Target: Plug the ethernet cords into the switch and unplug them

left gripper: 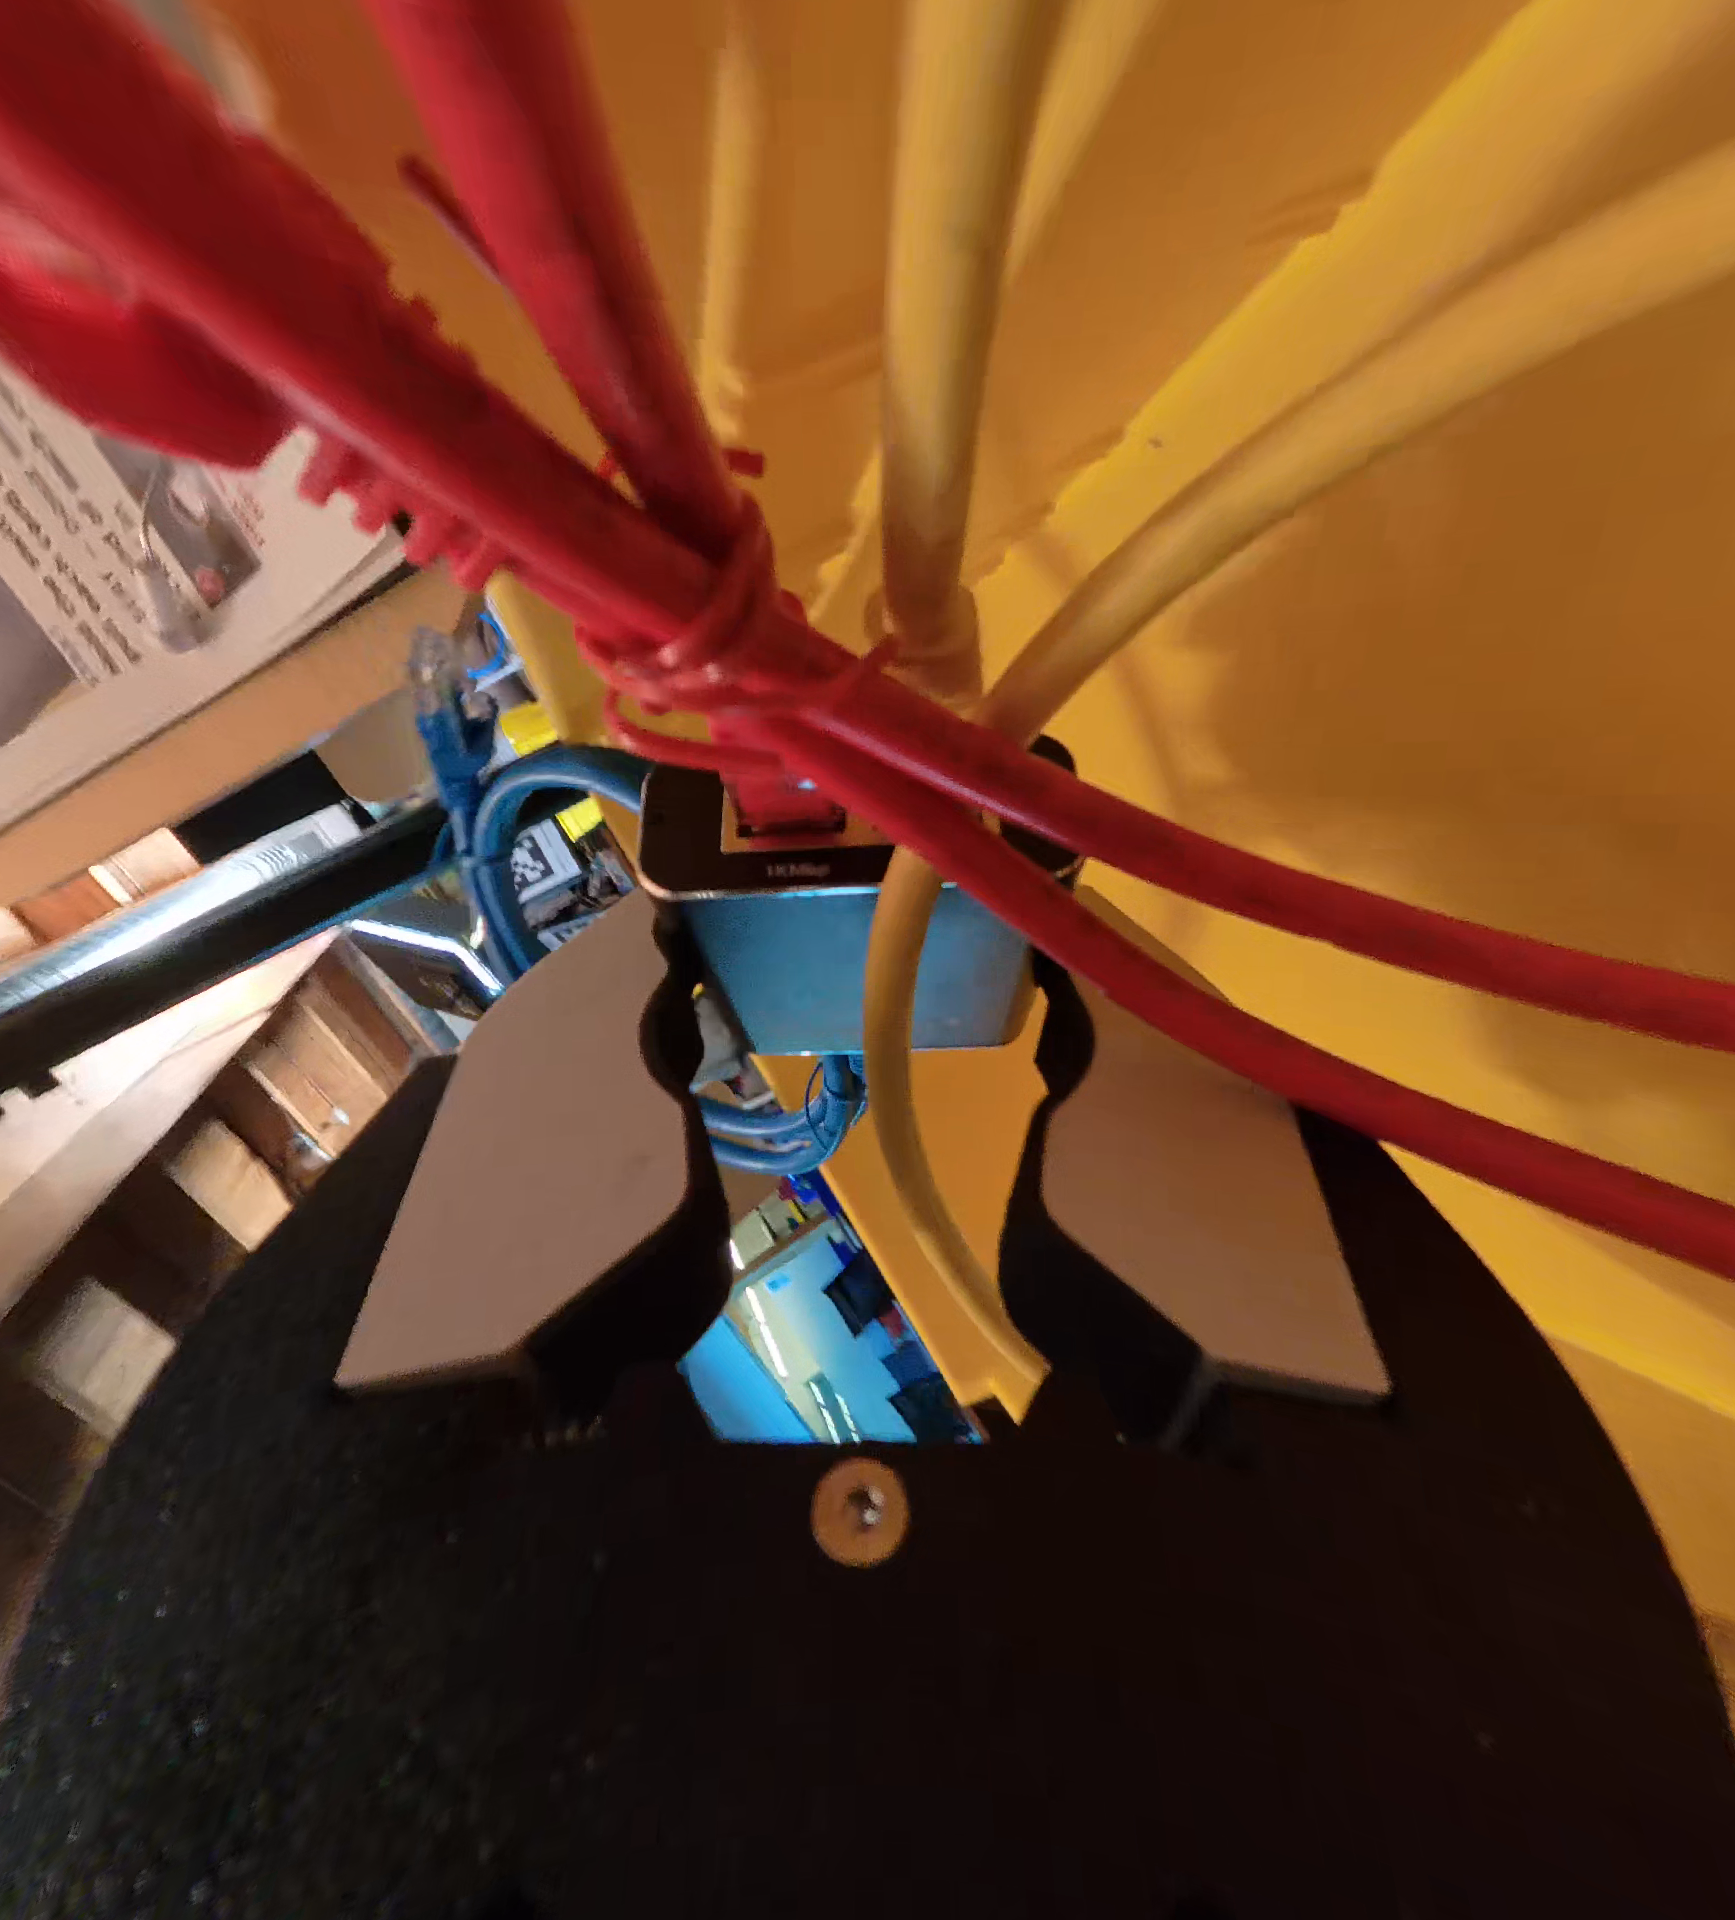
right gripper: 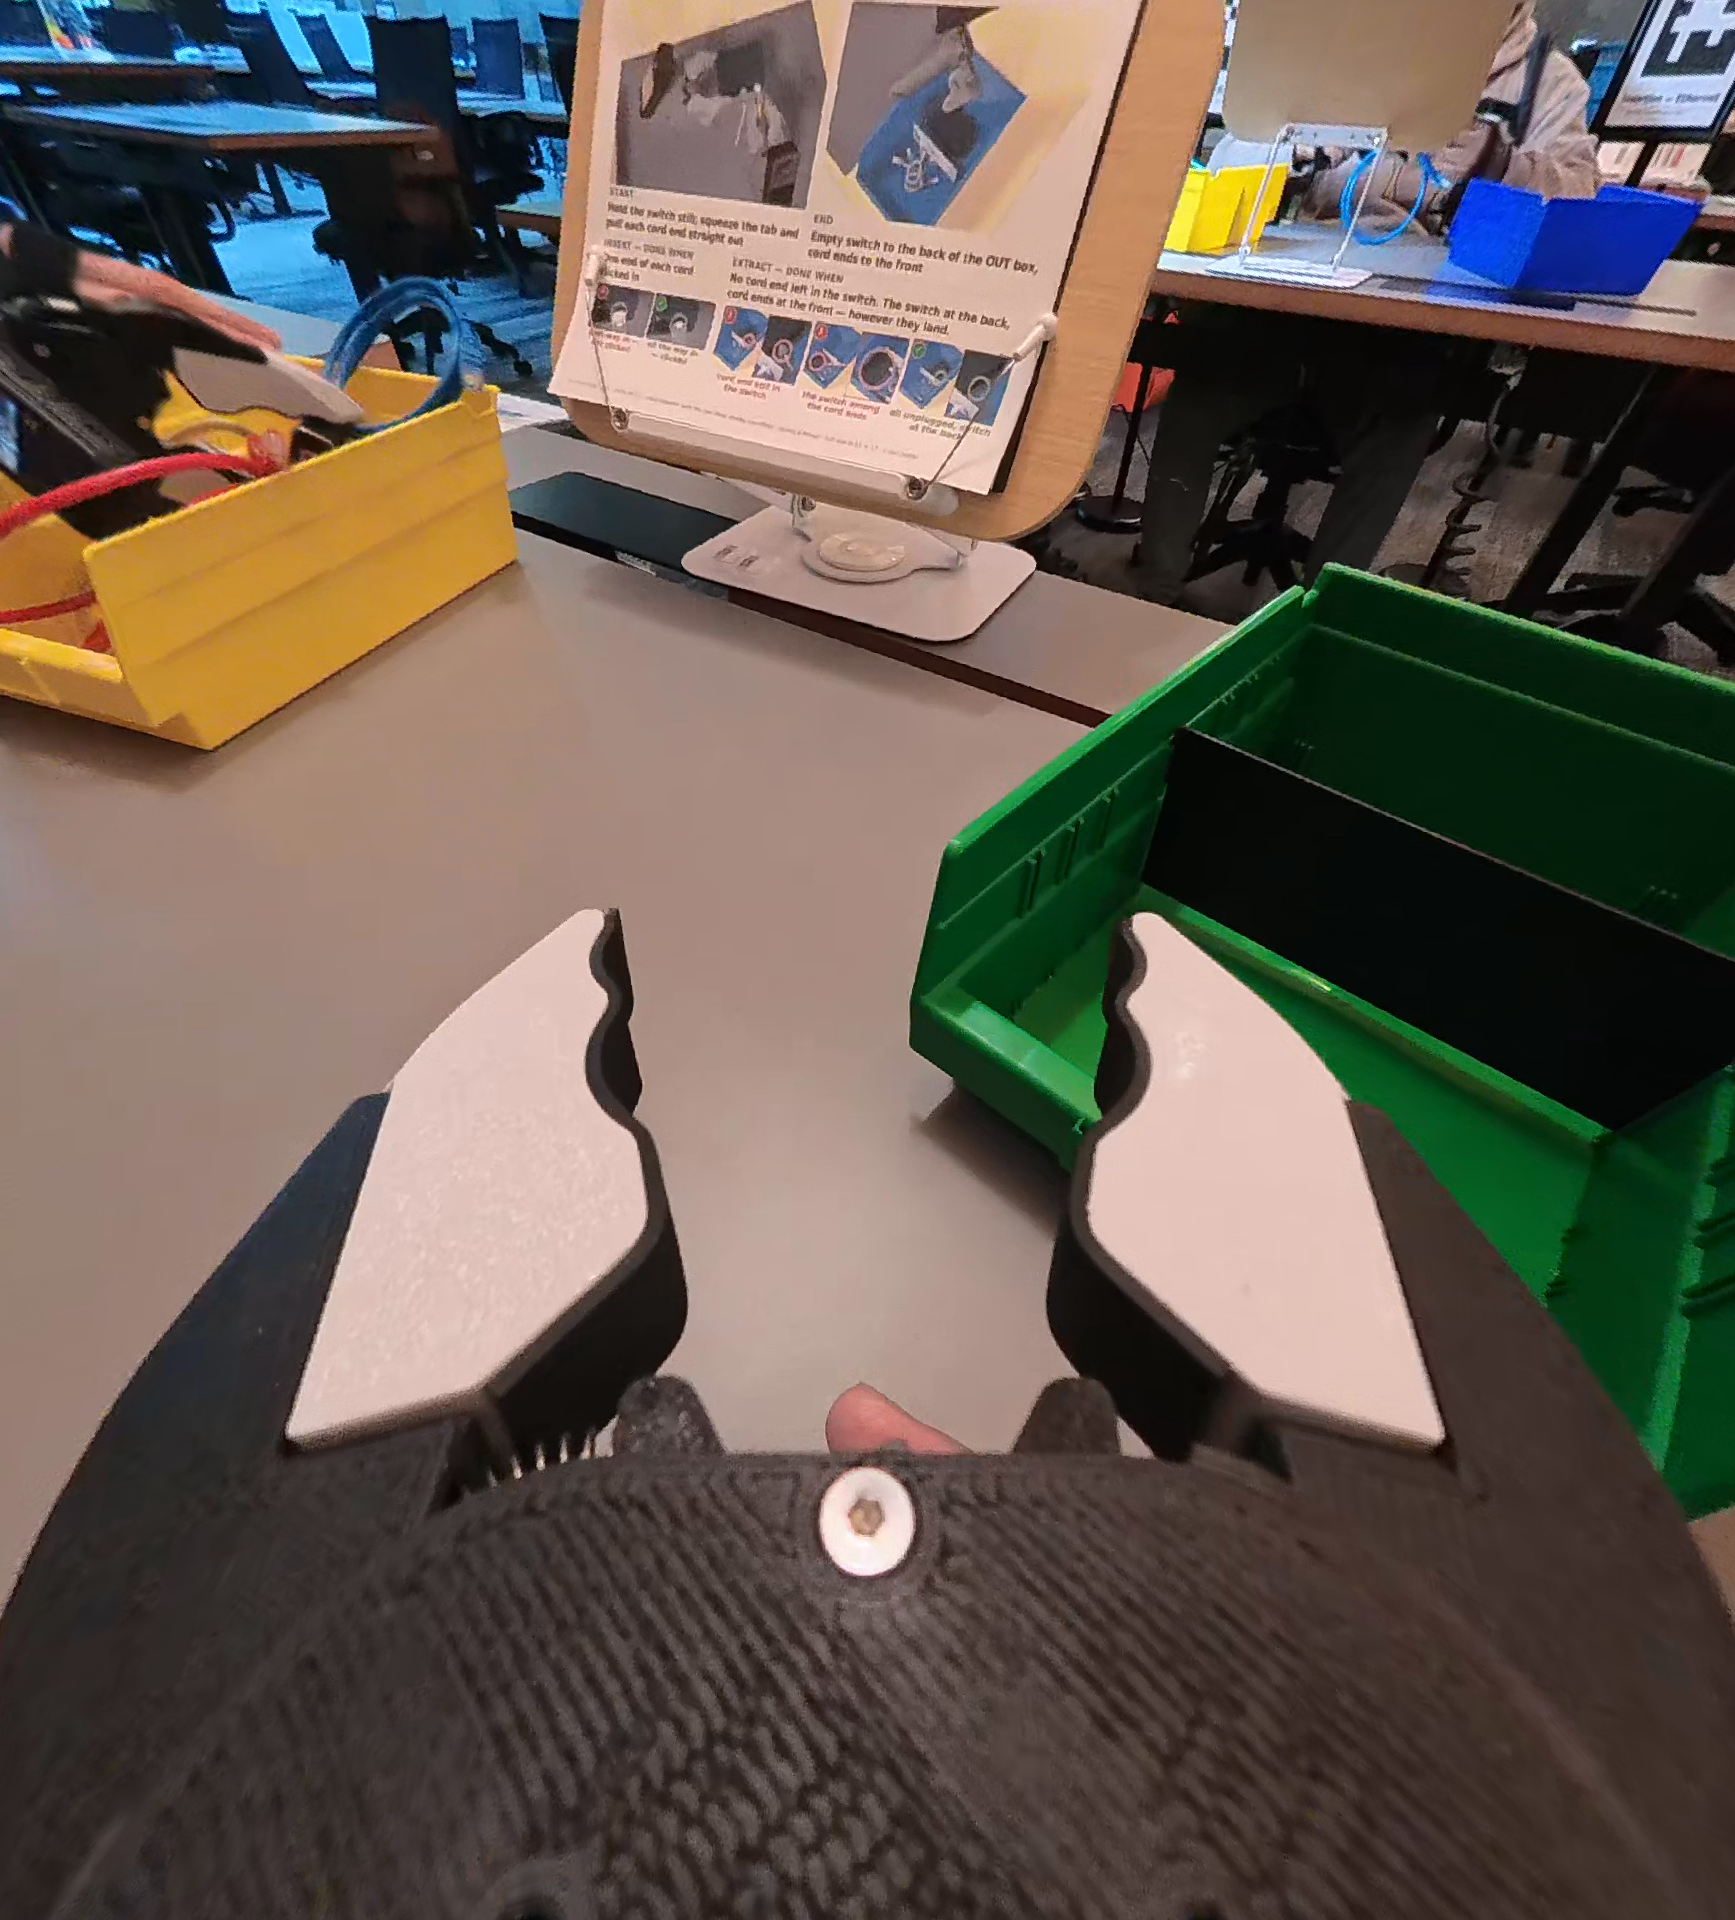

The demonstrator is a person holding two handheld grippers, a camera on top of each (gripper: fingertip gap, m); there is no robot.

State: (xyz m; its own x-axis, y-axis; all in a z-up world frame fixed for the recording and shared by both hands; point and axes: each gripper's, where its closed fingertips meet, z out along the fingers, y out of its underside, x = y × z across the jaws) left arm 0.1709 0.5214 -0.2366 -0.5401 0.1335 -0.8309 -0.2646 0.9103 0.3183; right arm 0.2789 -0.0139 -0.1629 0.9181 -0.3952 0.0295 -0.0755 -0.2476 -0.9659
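In the left wrist view my left gripper (left gripper: 858, 935) is shut on the silver switch (left gripper: 801, 977) inside the yellow bin (left gripper: 1465, 727). A red plug (left gripper: 780, 805) sits in a port on the switch's dark face. Tied red cords (left gripper: 717, 613) and yellow cords (left gripper: 920, 416) cross in front of it, and one yellow cord drapes over the switch. A coiled blue cord (left gripper: 510, 821) lies to the left. In the right wrist view my right gripper (right gripper: 868, 956) is open and empty above the table (right gripper: 530, 831). The left gripper (right gripper: 317, 416) shows inside the yellow bin (right gripper: 302, 582).
A green bin (right gripper: 1039, 873) with a black divider (right gripper: 1465, 914) stands just right of my right gripper. An instruction sheet on a stand (right gripper: 842, 260) stands at the back of the table. A person's hand holds the left gripper. Other tables and bins stand behind.
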